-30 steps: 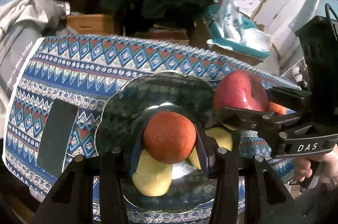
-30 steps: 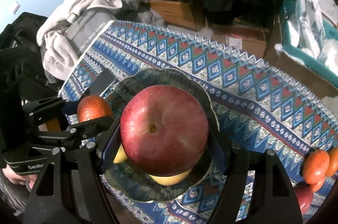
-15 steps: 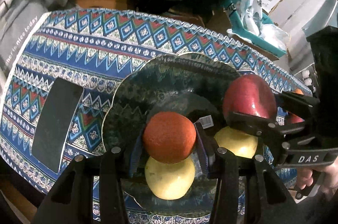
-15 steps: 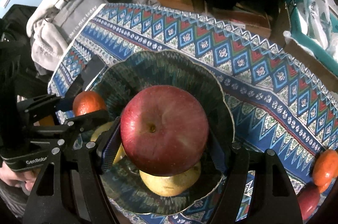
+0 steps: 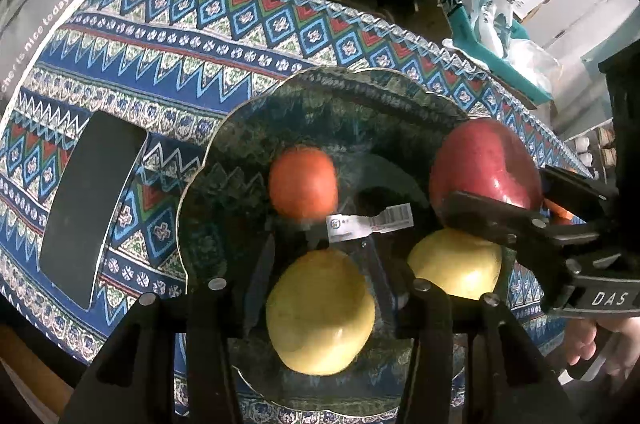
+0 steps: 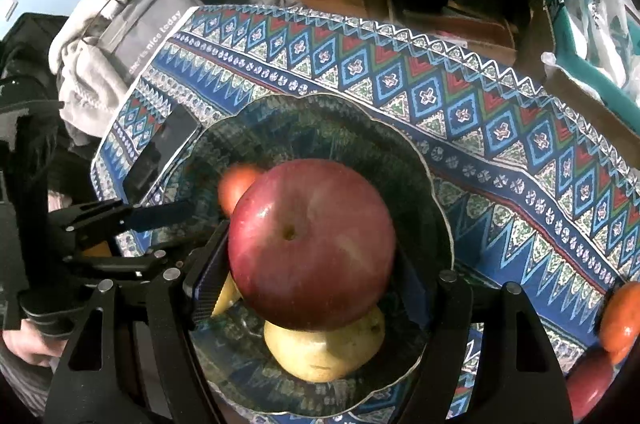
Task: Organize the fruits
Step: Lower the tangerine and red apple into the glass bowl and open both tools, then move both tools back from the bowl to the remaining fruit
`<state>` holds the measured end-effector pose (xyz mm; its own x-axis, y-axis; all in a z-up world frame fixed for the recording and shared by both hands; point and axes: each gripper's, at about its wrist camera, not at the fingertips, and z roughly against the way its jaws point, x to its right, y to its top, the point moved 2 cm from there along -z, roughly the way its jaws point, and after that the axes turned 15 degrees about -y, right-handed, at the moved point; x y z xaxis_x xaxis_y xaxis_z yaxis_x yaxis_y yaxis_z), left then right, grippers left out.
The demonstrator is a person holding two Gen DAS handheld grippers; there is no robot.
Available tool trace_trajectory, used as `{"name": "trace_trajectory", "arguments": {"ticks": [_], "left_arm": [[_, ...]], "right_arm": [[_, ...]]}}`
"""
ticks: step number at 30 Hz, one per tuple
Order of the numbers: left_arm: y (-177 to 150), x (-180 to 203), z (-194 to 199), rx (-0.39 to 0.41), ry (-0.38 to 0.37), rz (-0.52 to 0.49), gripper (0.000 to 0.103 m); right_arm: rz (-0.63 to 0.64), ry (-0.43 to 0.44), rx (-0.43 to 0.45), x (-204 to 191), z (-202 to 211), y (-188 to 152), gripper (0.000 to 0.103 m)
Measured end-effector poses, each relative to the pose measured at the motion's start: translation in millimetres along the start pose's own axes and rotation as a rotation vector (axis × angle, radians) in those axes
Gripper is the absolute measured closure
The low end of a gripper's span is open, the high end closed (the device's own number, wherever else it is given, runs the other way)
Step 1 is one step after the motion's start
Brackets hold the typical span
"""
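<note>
Over the plate (image 6: 436,208), right gripper (image 6: 312,264) is clamped on the apple (image 6: 312,244), directly above a pear (image 6: 324,352), so it needs shifting to bare plate. Left gripper (image 5: 320,264) is spread, empty; orange (image 5: 303,182) lies just ahead, near plate's left side.

"DAS" on right tongs (image 5: 516,220); "nice today" on grey garment (image 6: 144,36)

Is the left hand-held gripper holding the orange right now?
No. In the left wrist view the orange sits in the bowl, beyond the left hand-held gripper, whose fingers are spread open.
</note>
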<state>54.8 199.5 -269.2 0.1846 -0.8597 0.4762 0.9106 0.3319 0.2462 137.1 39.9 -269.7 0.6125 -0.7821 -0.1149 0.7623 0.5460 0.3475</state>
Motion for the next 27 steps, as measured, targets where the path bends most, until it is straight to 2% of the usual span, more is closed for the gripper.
{"name": "trace_trajectory", "arguments": {"ticks": [7,17,21,27], "left_arm": [[0,-2,0,0.000,0.000,0.011,0.052],[-1,5,2,-0.003,0.006,-0.015,0.052],[-1,10,3,0.001,0.018,-0.030,0.051],[1,25,6,0.015,0.021,-0.064,0.043]], "right_arm": [[0.007,-0.015,-0.030,-1,-9,-6,0.029],[-0.015,-0.013,-0.001,6,5,-5,0.029],[-0.006,-0.058,0.013,10,12,-8,0.029],[0.011,-0.116,0.038,16,28,-14,0.029]]}}
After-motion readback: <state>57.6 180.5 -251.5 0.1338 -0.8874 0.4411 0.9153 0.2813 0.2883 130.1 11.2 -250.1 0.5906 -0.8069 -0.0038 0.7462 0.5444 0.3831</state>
